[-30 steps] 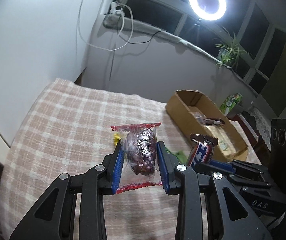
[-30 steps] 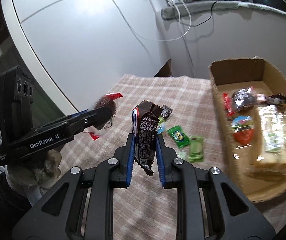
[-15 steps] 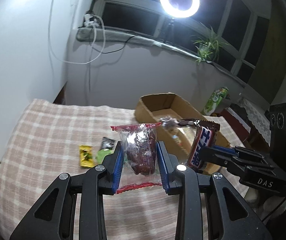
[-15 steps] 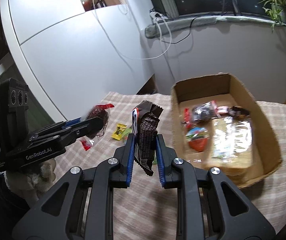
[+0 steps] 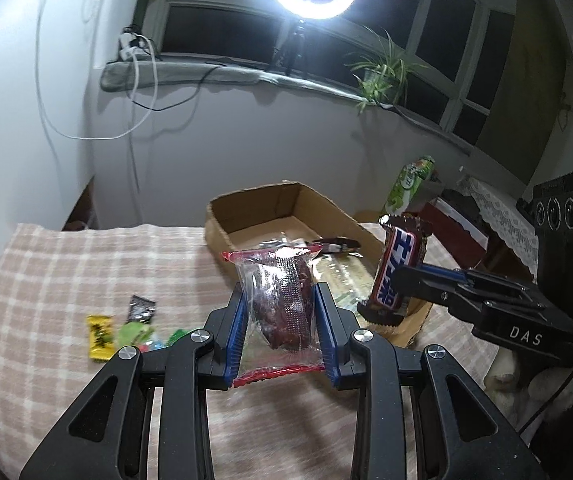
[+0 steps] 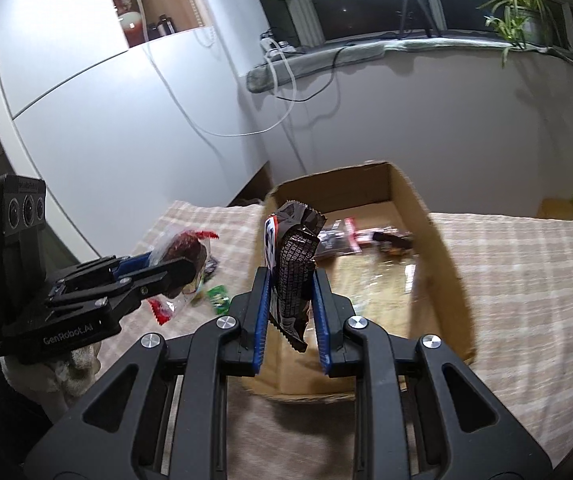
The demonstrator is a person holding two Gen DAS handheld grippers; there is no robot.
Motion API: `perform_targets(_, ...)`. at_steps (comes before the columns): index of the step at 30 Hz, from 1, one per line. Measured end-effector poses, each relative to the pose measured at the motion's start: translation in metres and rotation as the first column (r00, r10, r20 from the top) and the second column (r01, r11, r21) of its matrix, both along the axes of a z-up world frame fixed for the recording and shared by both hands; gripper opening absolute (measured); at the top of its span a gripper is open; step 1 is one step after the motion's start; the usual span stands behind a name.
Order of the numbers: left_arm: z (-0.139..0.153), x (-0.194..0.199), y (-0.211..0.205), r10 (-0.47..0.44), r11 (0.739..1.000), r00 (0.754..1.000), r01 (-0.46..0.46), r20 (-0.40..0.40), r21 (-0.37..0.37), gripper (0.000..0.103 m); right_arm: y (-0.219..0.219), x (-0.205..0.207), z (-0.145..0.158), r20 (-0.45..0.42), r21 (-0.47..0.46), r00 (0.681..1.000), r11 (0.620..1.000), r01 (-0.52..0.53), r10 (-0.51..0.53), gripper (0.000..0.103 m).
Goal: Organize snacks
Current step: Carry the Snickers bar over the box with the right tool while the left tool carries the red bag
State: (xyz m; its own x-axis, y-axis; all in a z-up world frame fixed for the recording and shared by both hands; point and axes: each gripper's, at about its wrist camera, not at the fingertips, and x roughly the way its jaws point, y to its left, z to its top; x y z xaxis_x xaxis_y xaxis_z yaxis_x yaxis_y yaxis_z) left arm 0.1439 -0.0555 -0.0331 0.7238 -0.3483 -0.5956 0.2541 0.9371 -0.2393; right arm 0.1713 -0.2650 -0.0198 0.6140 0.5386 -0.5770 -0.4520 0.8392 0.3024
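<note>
Both my grippers have moved closer to the box [image 6: 442, 248]. My left gripper [image 5: 280, 336] squeezes the red snack bag [image 5: 280, 304], my right gripper [image 6: 290, 316] squeezes the chocolate bar [image 6: 292, 276]. Dropping comes next.

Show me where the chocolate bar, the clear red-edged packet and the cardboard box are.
chocolate bar [image 6: 292, 268], right wrist view, on its dark wrapper back.
clear red-edged packet [image 5: 280, 300], left wrist view, on its middle.
cardboard box [image 6: 444, 264], right wrist view, on its right wall.
</note>
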Motion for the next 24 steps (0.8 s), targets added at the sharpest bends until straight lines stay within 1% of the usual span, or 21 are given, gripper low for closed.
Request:
perform_targets(5, -0.008, 0.015, -0.018, -0.020, 1.000, 0.999, 0.020, -0.024, 0.003, 0.031, -0.016, 0.018, -0.002, -0.005, -0.007, 1.000, 1.000, 0.023, -0.023, 0.021)
perform_targets(11, -0.016, 0.032, -0.031, -0.030, 1.000, 0.998, 0.030, -0.050, -0.001, 0.031, -0.024, 0.048, -0.004, -0.007, -0.032, 0.999, 0.999, 0.037, -0.037, 0.021)
perform_targets(16, -0.023, 0.043, -0.041, -0.039, 0.999, 0.997, 0.039, -0.068, 0.002, 0.031, -0.021, 0.073, -0.004, -0.009, -0.052, 0.999, 0.998, 0.036, -0.036, 0.021)
perform_targets(24, -0.032, 0.054, -0.051, -0.048, 0.999, 0.995, 0.050, -0.090, 0.009, 0.031, -0.003, 0.106, -0.010, -0.011, -0.115, 1.000, 0.993, 0.018, -0.019, 0.021)
